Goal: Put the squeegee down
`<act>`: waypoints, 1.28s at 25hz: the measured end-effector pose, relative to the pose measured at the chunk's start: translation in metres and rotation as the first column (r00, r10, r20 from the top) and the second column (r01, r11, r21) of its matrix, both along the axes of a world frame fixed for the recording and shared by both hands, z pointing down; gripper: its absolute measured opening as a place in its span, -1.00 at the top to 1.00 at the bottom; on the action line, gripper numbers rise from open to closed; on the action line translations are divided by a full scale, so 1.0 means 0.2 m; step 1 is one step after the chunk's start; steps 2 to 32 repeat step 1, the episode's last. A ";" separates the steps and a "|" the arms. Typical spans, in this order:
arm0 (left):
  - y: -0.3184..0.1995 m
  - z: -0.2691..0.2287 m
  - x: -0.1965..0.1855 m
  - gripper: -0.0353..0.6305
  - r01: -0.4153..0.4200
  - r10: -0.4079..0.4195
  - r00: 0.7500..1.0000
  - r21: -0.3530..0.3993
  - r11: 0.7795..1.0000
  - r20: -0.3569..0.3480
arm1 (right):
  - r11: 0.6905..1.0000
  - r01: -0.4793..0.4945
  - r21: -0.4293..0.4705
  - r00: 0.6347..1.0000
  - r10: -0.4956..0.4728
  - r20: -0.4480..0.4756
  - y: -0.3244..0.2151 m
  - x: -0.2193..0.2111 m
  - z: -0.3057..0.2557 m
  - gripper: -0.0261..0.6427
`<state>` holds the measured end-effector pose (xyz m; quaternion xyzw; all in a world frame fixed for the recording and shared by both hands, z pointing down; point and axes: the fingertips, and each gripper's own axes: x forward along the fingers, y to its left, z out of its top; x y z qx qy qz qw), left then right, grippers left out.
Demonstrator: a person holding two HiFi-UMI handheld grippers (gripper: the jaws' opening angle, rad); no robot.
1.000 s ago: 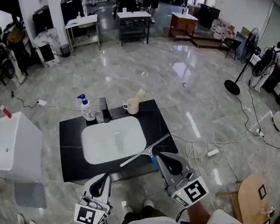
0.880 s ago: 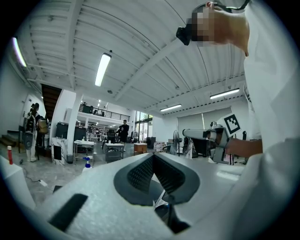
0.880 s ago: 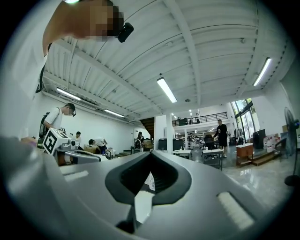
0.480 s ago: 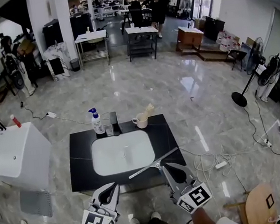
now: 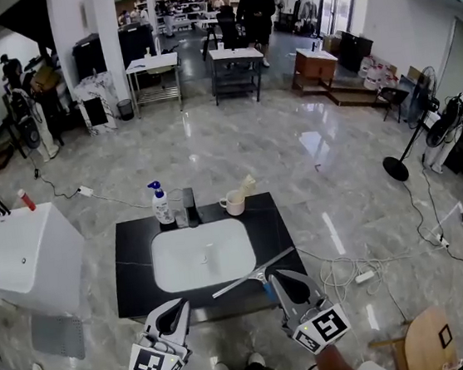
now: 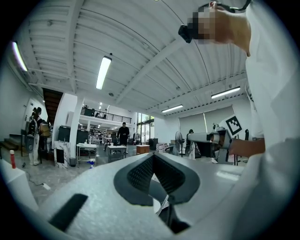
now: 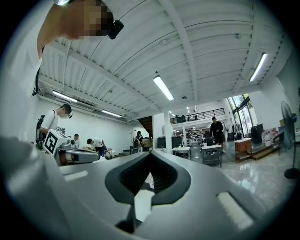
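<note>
A: Noticed any change vs. 1 s ago?
B: Only in the head view: showed more of the far hall, w/ the counter lower in frame. Found the squeegee at the same spot on it, and both grippers as before.
A: Where exactly?
B: Saw it lying slanted on the front-right part, from the front rim of the sink up to near the right edge, handle end at the tip of the right gripper. Could not tell contact there.
A: Fingers?
B: Saw the right ones closed together, w/ nothing between in the right gripper view. Same for the left gripper: closed, empty, near the front edge.
A: Free room?
B: Found bare black strips left and right of the sink. Saw a spray bottle and a cup only at the back edge. Noted white cables on the floor at right.
</note>
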<state>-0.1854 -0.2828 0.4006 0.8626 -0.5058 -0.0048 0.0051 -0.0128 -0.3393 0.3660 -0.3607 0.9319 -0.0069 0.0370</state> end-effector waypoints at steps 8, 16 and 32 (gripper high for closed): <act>0.00 0.00 -0.01 0.91 0.003 -0.003 1.000 0.003 1.000 -0.001 | 1.000 -0.003 0.002 1.000 0.003 -0.005 0.00 0.00 0.00 0.94; 0.00 0.00 -0.01 0.91 0.003 -0.003 1.000 0.003 1.000 -0.001 | 1.000 -0.003 0.002 1.000 0.003 -0.005 0.00 0.00 0.00 0.94; 0.00 0.00 -0.01 0.91 0.003 -0.003 1.000 0.003 1.000 -0.001 | 1.000 -0.003 0.002 1.000 0.003 -0.005 0.00 0.00 0.00 0.94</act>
